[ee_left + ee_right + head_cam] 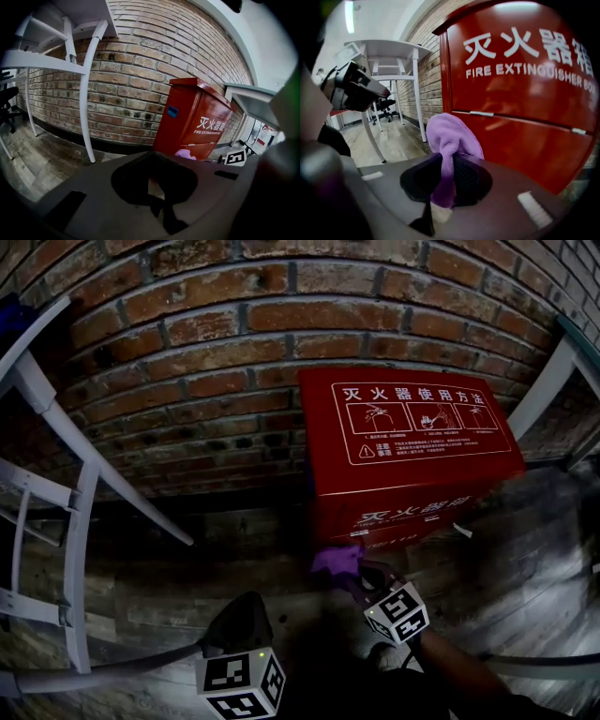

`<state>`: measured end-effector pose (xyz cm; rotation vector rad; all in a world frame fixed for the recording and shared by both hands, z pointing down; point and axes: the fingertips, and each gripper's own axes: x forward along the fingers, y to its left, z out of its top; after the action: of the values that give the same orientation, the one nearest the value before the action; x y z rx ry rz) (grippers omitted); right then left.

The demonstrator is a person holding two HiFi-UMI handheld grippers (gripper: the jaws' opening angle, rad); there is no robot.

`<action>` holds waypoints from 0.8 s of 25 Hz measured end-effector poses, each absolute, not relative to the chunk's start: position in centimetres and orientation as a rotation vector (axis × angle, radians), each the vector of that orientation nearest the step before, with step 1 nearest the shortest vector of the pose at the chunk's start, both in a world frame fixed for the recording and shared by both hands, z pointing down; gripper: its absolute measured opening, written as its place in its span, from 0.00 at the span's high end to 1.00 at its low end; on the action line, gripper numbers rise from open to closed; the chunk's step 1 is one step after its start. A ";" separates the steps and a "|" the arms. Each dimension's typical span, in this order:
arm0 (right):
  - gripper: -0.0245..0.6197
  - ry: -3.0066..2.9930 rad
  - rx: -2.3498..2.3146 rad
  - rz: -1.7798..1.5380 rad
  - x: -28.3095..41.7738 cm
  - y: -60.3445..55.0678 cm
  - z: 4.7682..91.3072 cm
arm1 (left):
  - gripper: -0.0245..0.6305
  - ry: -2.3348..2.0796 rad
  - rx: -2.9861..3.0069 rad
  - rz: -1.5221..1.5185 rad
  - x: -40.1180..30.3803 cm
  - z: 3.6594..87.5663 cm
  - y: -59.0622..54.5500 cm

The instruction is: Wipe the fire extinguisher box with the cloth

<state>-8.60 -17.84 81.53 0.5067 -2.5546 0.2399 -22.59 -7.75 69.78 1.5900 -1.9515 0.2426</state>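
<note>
The red fire extinguisher box [412, 442] stands on the floor against the brick wall, its lid bearing white instructions. My right gripper [359, 574] is low in front of the box's left corner and is shut on a purple cloth [337, 561]. In the right gripper view the cloth [450, 133] bulges out of the gripper [446, 161], close to the box's front [525, 108]. My left gripper [239, 615] hangs back to the left, away from the box, its jaws together with nothing in them. From the left gripper [152, 157], the box [197, 122] and cloth [186, 153] lie ahead to the right.
A white table frame [80, 512] with slanted legs stands to the left of the box, and another white frame [548, 381] to its right. Brick wall [206, 362] runs behind. Grey wooden floor [234, 549] lies in front. An office chair [7, 105] stands far to the left.
</note>
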 end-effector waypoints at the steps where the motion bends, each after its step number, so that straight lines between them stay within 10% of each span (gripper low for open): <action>1: 0.88 -2.554 0.489 0.201 -7.5 -17.7 80.6 | 0.95 -1.935 1.606 0.236 -21.9 69.5 -8.3; 20: 0.89 -2.430 0.995 -0.203 18.1 -33.2 61.6 | 0.95 -1.603 2.012 0.280 -3.7 63.0 -20.2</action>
<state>18.15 -33.16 61.56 0.9951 -2.4298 -0.2026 -3.71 -20.20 63.01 2.0118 -1.6025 0.2796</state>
